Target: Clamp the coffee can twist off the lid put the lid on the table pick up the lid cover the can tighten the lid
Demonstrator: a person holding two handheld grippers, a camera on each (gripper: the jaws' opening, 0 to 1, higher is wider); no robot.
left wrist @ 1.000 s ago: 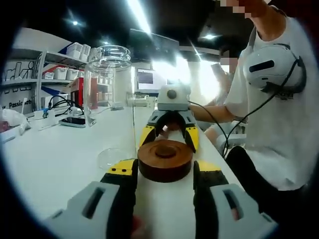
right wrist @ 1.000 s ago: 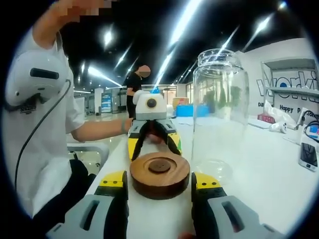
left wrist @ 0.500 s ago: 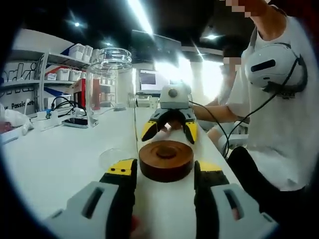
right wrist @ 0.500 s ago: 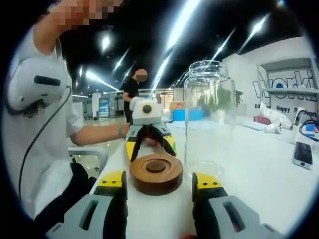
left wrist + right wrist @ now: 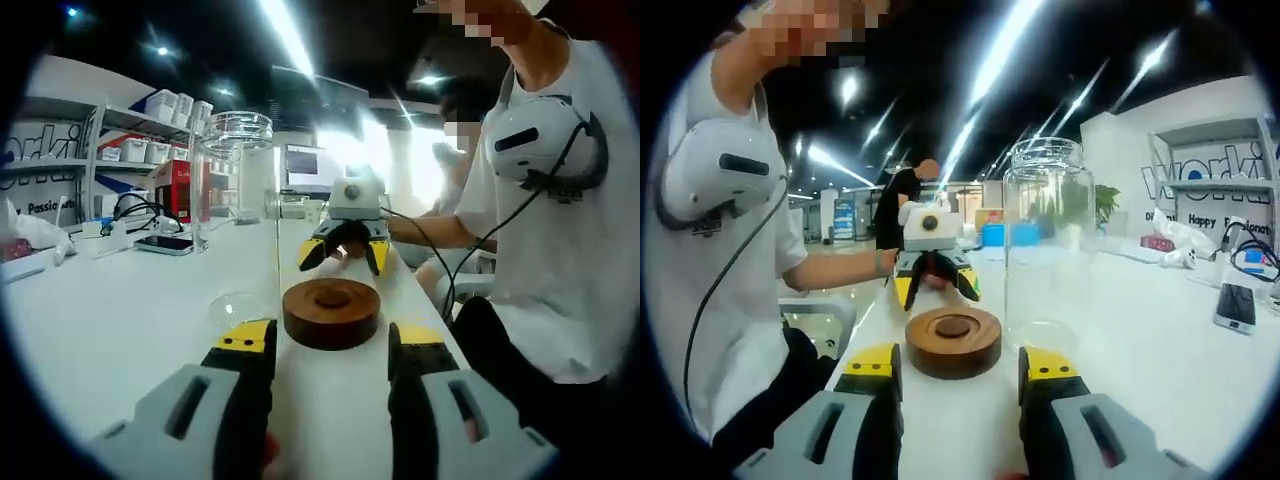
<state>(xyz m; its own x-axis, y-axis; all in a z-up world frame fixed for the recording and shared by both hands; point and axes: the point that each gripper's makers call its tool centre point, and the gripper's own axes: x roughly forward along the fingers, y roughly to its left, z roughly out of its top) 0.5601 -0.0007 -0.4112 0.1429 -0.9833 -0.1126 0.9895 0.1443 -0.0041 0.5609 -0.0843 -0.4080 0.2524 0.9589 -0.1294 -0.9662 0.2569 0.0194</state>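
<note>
White table: empty, lidless glass can beside wooden lid; both tools wide, holding nothing.

A white table ran through the room, with a dark phone lying flat near its far edge beside some black cables. Behind these stood a red box and a shelf carrying white boxes. A person in a white shirt sat at the table's side, and another phone lay on the tabletop.
</note>
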